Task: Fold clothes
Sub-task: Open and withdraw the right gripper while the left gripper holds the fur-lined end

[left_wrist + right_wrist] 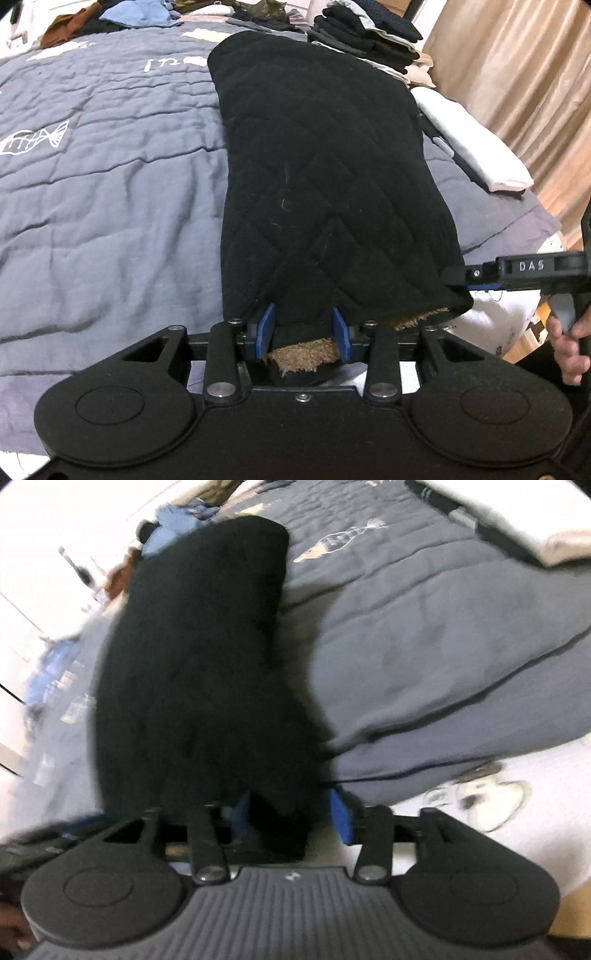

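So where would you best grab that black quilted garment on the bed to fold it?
By the near hem, from the bed's near edge. The black quilted garment lies lengthwise away from that edge, with its fleece-lined hem nearest. The left hand-held gripper holds that hem's middle, and the right hand-held gripper its right corner, so probably both could lift it towards the far end.

The garment (325, 177) is black, diamond-quilted, with tan fleece lining. The bedspread (110, 177) is grey-blue with white fish drawings. The curtain (517, 74) is beige.
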{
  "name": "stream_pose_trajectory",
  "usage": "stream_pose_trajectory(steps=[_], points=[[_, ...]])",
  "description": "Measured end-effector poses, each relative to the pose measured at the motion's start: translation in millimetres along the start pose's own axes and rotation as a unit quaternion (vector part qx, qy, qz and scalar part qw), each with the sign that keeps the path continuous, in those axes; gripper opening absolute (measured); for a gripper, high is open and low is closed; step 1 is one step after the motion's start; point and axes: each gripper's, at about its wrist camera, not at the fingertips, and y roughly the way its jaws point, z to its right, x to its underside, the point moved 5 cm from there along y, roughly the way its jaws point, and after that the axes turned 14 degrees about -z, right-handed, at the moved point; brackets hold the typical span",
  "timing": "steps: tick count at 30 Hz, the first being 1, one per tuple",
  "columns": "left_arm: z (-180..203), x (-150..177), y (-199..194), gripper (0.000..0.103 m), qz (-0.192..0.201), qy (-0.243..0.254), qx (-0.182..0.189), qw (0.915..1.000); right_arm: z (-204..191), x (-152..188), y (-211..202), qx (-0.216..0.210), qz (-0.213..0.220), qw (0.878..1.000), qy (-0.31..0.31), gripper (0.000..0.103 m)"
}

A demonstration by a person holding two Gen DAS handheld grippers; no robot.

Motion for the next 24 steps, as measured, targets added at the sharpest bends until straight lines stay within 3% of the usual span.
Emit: stream_pose_trajectory(steps=[4, 8, 11, 14, 24], points=[[0, -2, -14, 0.036, 0.023, -0.019, 0.015, 0.9995, 5, 1, -19, -0.026, 0.019, 0.999, 0.018, 0.048], [2, -5, -41, 0.037, 0.072, -0.026, 0.041, 0.9962, 10, 4, -44, -0.042, 0.054, 0.997, 0.021, 0.048], [3, -7, -51, 0.039, 0.09, -0.03, 0.049, 0.9943, 14, 0, -62, -0.082, 0.077, 0.993, 0.03, 0.048], [6, -7, -49, 0.039, 0.086, -0.024, 0.041, 0.9951, 13, 2, -67, -0.131, 0.064, 0.989, 0.03, 0.048], [16, -8, -45, 0.044, 0.084, -0.009, 0.039, 0.9957, -10, 14, -31, -0.037, -0.008, 0.997, -0.068, 0.048]])
